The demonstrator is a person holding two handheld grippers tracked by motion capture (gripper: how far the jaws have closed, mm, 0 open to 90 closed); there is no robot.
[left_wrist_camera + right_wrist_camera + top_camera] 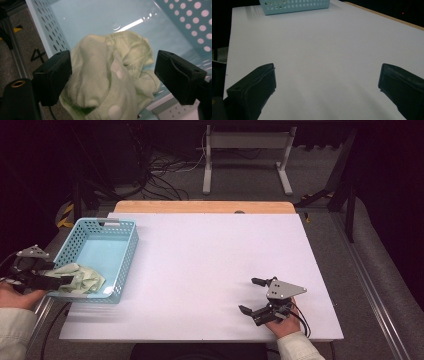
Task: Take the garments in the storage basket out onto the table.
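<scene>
Green cloth (107,82): draped over blue basket (127,255) rim, between left tool (112,75), seemingly released; right tool (256,295) spread, idle on surface (210,250).

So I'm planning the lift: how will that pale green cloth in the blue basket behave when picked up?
The cloth lies crumpled in soft folds, so it will probably sag and drape, not hold its shape. It looks thin, so likely light. Part of it hangs over the basket rim between the left gripper's open jaws, so it may snag the rim.
</scene>
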